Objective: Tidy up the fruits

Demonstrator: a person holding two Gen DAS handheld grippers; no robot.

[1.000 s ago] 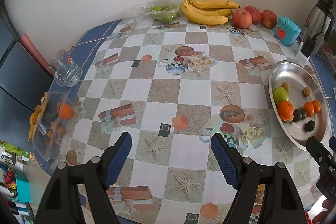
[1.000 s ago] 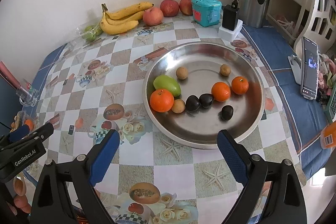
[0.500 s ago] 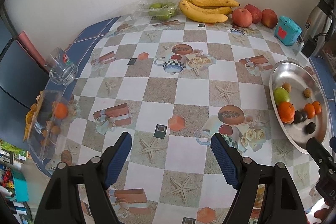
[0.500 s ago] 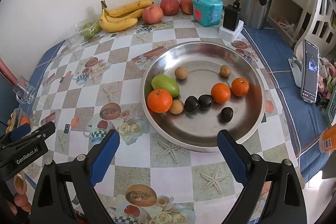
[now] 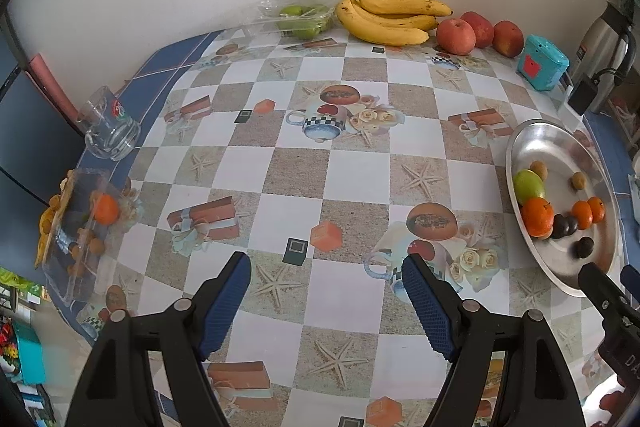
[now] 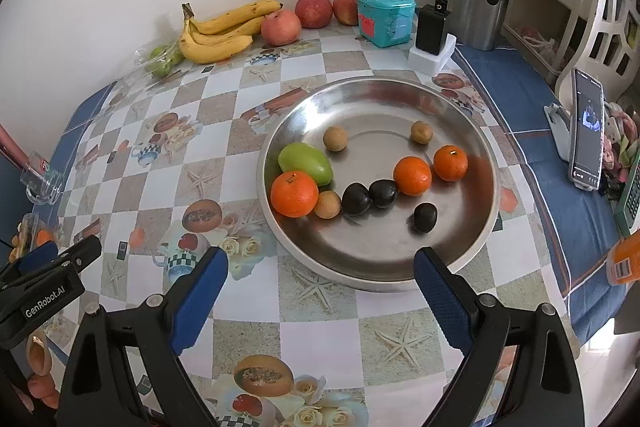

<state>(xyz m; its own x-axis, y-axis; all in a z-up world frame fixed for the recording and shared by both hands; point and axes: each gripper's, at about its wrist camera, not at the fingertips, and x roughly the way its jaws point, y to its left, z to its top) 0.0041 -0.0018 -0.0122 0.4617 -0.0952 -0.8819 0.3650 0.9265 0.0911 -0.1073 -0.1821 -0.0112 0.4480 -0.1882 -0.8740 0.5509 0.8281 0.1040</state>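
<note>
Beyond the right tool point(image 6: 320, 267), fruit-filled steel dish point(image 6: 472, 131), both tools spread, empty-jawed

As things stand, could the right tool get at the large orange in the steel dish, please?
Probably yes. The right tool stands open and empty just short of the steel dish, and the large orange sits near the rim with nothing above it; a green fruit touches it behind.

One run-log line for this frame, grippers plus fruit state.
left gripper: open, empty | right gripper: open, empty | metal plate: ten fruits | bananas, apples: by wall
</note>
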